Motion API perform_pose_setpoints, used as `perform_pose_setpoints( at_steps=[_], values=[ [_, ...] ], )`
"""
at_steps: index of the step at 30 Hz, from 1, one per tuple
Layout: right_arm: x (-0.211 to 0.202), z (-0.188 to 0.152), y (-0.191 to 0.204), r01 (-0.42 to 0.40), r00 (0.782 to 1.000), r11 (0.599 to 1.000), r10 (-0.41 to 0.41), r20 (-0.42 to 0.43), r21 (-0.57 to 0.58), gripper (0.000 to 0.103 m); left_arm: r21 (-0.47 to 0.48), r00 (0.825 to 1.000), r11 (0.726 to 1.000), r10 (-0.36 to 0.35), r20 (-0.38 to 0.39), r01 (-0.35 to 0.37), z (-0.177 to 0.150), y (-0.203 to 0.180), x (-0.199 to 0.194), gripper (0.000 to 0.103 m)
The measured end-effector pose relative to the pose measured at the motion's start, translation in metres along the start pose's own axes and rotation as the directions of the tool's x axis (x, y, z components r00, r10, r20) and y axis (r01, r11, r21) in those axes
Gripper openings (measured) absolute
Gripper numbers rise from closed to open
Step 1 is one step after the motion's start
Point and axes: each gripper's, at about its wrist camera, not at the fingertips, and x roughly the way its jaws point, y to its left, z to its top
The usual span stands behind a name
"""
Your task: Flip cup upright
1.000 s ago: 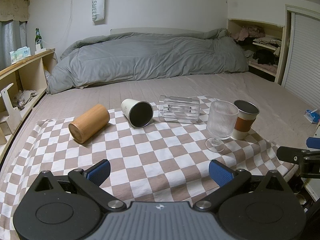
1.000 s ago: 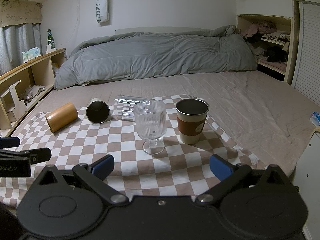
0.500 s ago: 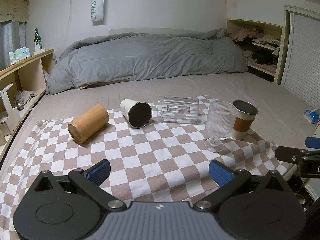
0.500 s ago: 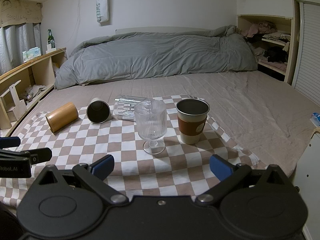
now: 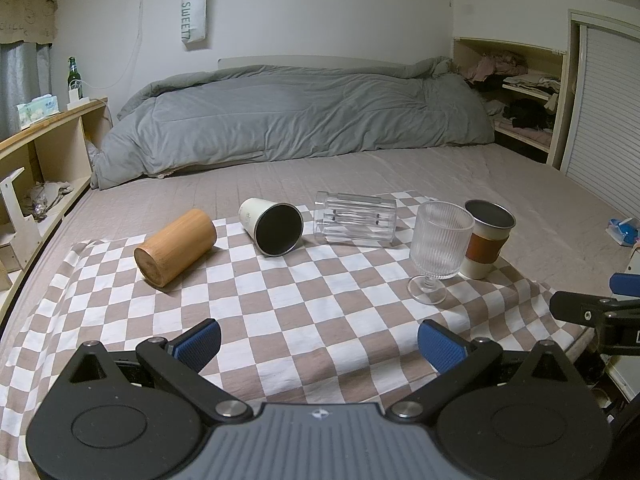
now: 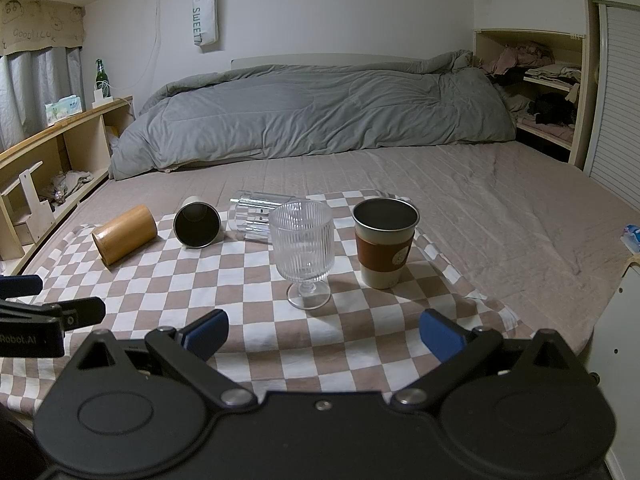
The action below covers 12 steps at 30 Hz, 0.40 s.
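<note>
Three cups lie on their sides on a checkered cloth: a bamboo cup, a cream cup with a dark inside and a clear ribbed glass. A ribbed goblet and a metal cup with a brown sleeve stand upright. My left gripper is open and empty, near the cloth's front edge. My right gripper is open and empty, in front of the goblet.
The cloth lies on a bed with a grey duvet at the back. Wooden shelves run along the left side. A shelf with clothes and a slatted door are on the right.
Both views have shifted only slightly; the cups have not moved and both grippers stay open.
</note>
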Motion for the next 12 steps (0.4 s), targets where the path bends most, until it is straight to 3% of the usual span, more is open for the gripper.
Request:
perform_pose_setpoints(
  at_steps=[12],
  values=[
    [0.0003,-0.0004,0.0004,0.000,1.000,1.000,0.000,0.000,0.000,0.103,0.001,1.000,1.000,-0.001,-0.001,0.001,0.0001,-0.0057,0.0005,0.103]
  ],
)
